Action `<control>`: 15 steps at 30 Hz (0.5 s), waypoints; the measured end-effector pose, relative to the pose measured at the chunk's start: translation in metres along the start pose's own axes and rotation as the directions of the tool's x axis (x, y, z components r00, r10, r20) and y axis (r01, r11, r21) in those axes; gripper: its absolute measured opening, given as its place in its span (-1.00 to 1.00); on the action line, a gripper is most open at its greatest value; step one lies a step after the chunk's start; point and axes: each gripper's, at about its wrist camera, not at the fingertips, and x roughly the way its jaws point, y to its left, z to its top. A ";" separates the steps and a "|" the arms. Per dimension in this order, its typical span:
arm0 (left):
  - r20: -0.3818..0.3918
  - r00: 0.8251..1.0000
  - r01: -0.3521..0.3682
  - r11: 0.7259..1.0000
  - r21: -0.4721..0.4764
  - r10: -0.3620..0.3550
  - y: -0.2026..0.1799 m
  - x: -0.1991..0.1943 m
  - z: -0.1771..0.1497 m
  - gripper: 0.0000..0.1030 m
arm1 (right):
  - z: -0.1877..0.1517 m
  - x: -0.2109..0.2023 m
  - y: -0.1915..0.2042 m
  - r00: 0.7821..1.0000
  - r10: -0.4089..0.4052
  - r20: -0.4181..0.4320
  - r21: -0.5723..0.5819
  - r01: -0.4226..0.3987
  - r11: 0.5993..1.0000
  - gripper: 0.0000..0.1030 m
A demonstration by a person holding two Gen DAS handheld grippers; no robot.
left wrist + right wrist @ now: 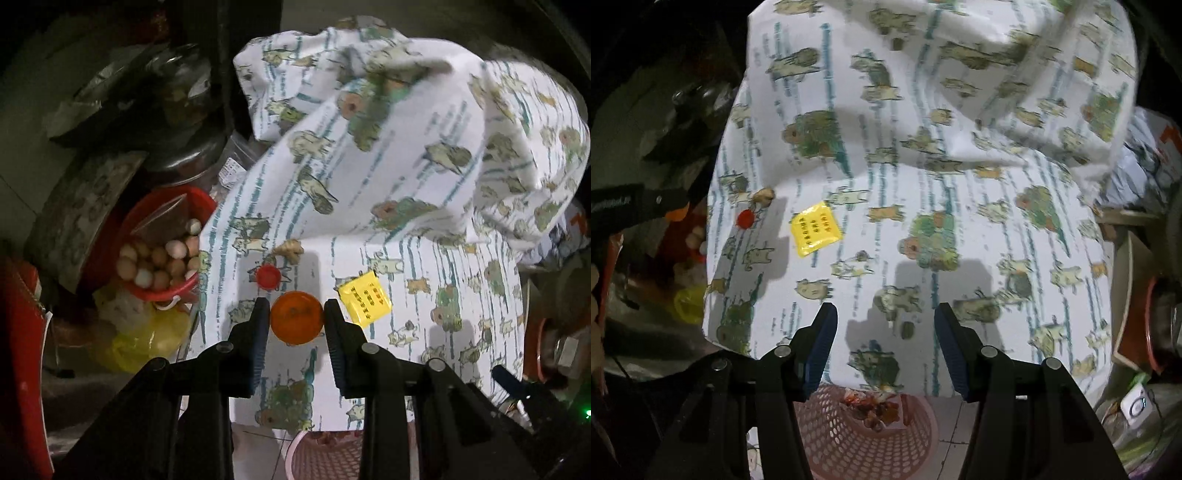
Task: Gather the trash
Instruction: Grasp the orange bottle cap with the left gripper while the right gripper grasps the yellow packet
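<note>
Orange plastic fills the gap in my left gripper [296,312]: a round orange cap [296,317] sits pinched between the two blue pads, lifted clear of the printed tablecloth [424,206]. Just beyond those fingertips a small red bottle cap [268,276] lies on the cloth, with a piece of ginger [290,250] a little further ahead and a yellow packet [365,302] off to the right of the jaws. To the left sits a red bowl of eggs [162,258]. My right gripper [886,314] hangs half open over the cloth with nothing between its fingers. Below it, near the table edge, stands a pink mesh basket [857,439] holding some scraps.
</note>
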 end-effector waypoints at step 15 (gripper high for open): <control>-0.019 0.997 -0.080 0.996 -0.048 0.079 0.030 0.011 0.009 -0.43 | 0.085 0.110 0.106 0.988 -0.063 -0.143 -0.235 0.028 0.971 0.39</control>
